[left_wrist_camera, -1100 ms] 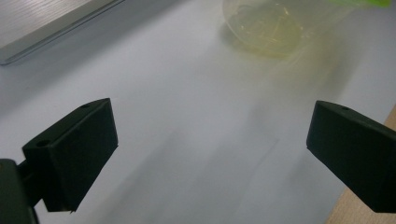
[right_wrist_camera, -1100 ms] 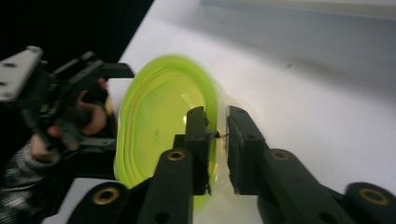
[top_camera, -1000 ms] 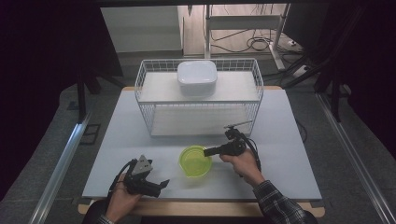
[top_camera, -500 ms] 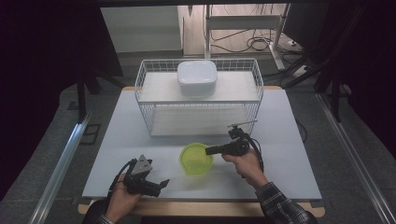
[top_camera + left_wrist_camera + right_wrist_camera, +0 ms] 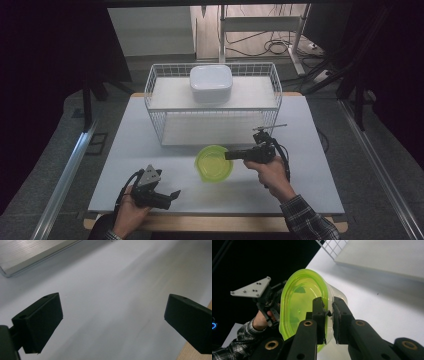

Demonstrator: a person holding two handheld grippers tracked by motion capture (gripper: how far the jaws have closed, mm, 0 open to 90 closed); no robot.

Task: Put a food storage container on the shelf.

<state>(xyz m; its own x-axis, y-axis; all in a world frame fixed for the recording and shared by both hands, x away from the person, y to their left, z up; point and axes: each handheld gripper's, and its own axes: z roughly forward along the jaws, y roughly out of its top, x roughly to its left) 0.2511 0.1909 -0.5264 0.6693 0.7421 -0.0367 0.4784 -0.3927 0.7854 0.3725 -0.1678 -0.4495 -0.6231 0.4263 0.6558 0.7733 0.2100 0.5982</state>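
Gripping is complete: the right tool (image 5: 328, 315) is clamped on the rim of the one green bowl (image 5: 214, 162), lifted above desk (image 5: 320, 190) centre. Placement remains, by judgement. Near left, the left tool (image 5: 170, 196) rests wide open, empty. Farther: one wire basket (image 5: 165, 100) carrying one white container (image 5: 210, 82).

A white table (image 5: 125, 165) — on it stands a wire basket (image 5: 155, 100).

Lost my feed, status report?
Right tongs shut on green container rim. Left tongs open, nothing between. Wire basket just beyond the container.
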